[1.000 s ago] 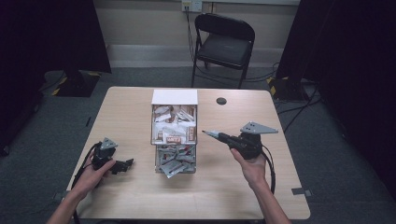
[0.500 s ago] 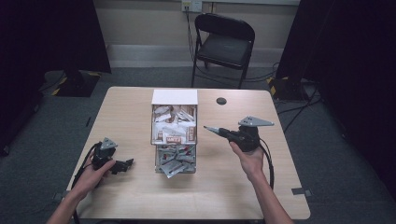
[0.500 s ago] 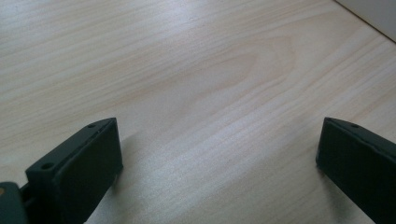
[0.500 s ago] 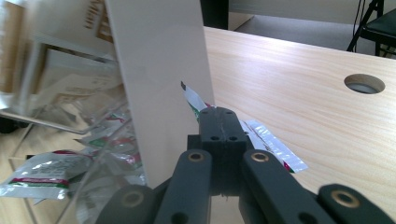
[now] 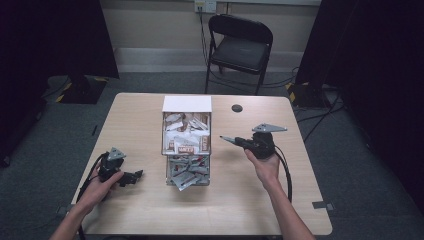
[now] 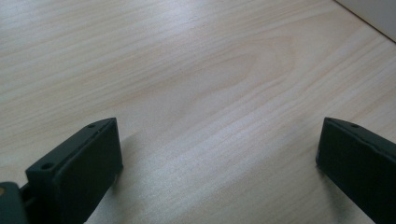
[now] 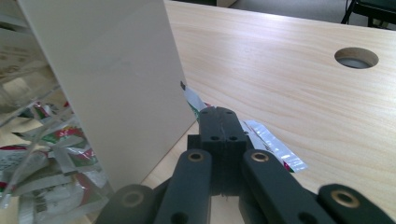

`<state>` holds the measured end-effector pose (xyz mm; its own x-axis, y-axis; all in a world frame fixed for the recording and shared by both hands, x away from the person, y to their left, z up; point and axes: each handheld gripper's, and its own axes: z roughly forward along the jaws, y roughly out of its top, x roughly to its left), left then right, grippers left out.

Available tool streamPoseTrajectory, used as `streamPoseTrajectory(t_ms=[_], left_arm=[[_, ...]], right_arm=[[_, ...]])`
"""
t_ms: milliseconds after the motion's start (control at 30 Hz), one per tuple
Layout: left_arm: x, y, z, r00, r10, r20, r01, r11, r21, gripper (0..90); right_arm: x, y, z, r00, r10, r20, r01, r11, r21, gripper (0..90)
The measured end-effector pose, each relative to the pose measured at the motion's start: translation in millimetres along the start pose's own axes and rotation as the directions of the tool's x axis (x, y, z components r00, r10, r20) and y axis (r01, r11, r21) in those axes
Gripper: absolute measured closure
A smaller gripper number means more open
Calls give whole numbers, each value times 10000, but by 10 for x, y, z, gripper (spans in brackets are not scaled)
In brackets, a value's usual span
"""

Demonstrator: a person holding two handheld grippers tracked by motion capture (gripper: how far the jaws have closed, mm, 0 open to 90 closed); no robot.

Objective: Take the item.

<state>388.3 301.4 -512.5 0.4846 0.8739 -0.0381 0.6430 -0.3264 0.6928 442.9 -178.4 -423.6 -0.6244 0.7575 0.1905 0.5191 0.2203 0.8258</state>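
The pale wooden table (image 6: 196, 70) at the frame's centre is smooth, with a faint satin grain. The black plastic right gripper (image 7: 223, 122), lower centre, is matt. The white box (image 7: 116, 79), upper left, looks like matt card; the glossy foil packets (image 7: 273, 147) beneath shine.

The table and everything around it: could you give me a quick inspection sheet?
Surface: pale wood table with a round cable hole.
Job's things: white box of sachets; more sachets in the clear tray before it.
Clutter: nothing seen.
Grippers: left gripper open, low over bare wood; right gripper shut, empty, pointing at the box.
Cables: black cable trails from the right gripper.
Surroundings: folding chair, dark curtains.
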Motion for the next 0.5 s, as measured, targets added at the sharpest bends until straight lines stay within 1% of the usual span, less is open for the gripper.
streamPoseTrajectory(t_ms=[100,233,500], left_arm=[[0,0,0,10000,4,-3,-4,10000,-1,0],[0,0,0,10000,2,1,-2,10000,2,0],[0,0,-1,10000,11,-14,-11,10000,11,0]], right_arm=[[-20,-35,61,10000,-16,-6,16,9998,177,900],[-34,-66,94,10000,18,14,-18,9996,269,900],[-29,-110,190,10000,-8,23,6,9986,527,900]])
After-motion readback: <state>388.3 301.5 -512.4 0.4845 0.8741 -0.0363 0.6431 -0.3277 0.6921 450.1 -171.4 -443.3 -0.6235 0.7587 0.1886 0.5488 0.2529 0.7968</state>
